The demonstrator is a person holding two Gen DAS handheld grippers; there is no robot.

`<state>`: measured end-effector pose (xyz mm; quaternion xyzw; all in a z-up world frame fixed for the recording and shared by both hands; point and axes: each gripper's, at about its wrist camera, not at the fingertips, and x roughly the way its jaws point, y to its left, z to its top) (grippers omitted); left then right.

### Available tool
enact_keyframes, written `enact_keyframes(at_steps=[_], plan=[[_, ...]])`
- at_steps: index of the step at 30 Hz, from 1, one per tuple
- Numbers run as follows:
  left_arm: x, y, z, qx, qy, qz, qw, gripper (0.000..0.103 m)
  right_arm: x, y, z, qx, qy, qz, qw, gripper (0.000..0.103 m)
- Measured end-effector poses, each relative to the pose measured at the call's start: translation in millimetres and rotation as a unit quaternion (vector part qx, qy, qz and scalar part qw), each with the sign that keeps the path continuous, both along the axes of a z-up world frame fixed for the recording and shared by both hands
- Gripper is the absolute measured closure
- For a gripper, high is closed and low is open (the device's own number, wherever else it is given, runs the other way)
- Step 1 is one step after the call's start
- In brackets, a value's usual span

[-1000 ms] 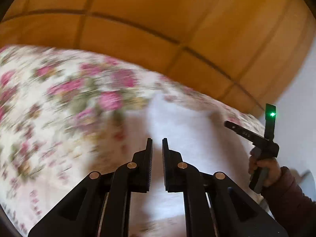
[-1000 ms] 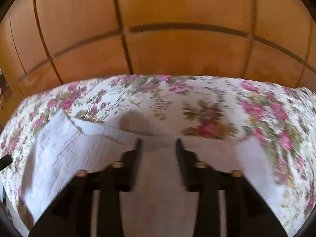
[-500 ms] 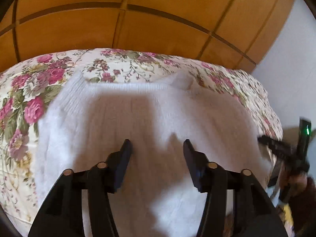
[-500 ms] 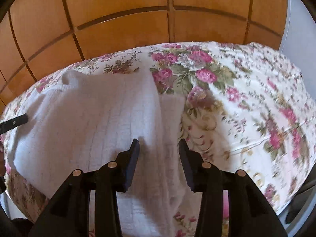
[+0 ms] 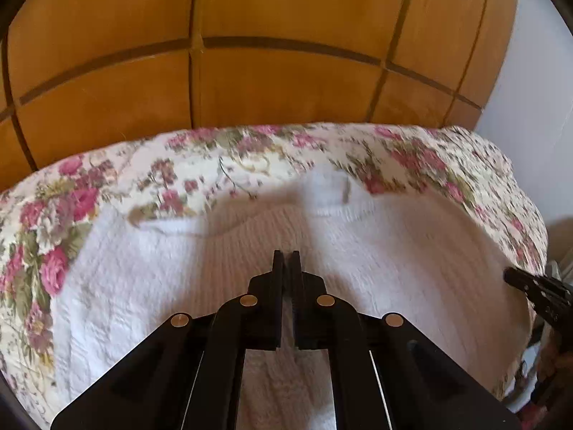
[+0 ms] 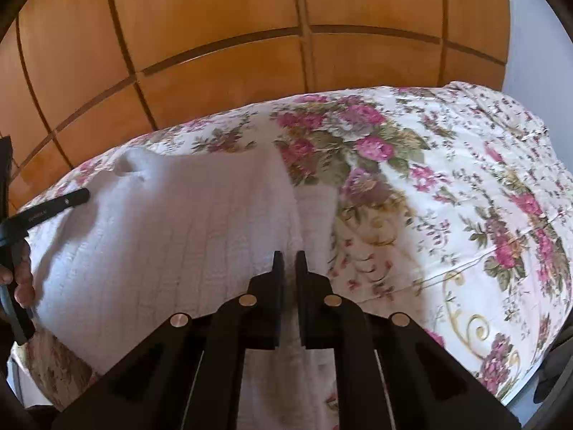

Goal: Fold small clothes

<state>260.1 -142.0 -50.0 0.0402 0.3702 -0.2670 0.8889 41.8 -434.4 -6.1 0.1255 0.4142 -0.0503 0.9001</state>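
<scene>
The left hand-held gripper [image 5: 285, 256], fingers nearly together, hangs over a white knit garment [image 5: 376, 258] on a floral quilt [image 5: 89, 193].

Count, both wrist views. One white knit garment [image 5: 376, 251], spread flat on the bed. One floral quilt [image 6: 447, 186] covering the bed, a single piece as far as visible. Two grippers: left gripper [image 5: 286, 256] and right gripper [image 6: 289, 256], two fingers each, four fingers total. One bare hand [image 6: 21, 279] seen at far left. Wooden wall panels [image 5: 286, 82] behind: several, full count cut off.
</scene>
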Motion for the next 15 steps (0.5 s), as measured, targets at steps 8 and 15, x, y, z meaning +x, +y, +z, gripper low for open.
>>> enact_keyframes(at_steps=[8,15], plan=[[29.9,-8.9,-34.5,0.010,0.050,0.032,0.9982,0.097,10.2,13.1,-31.0,-0.089,0.042,-0.025,0.995,0.095],[0.4,47.1,-10.9,-0.049,0.051,0.045,0.9964,0.076,11.6,25.7,24.0,-0.042,-0.018,0.011,0.999,0.064]])
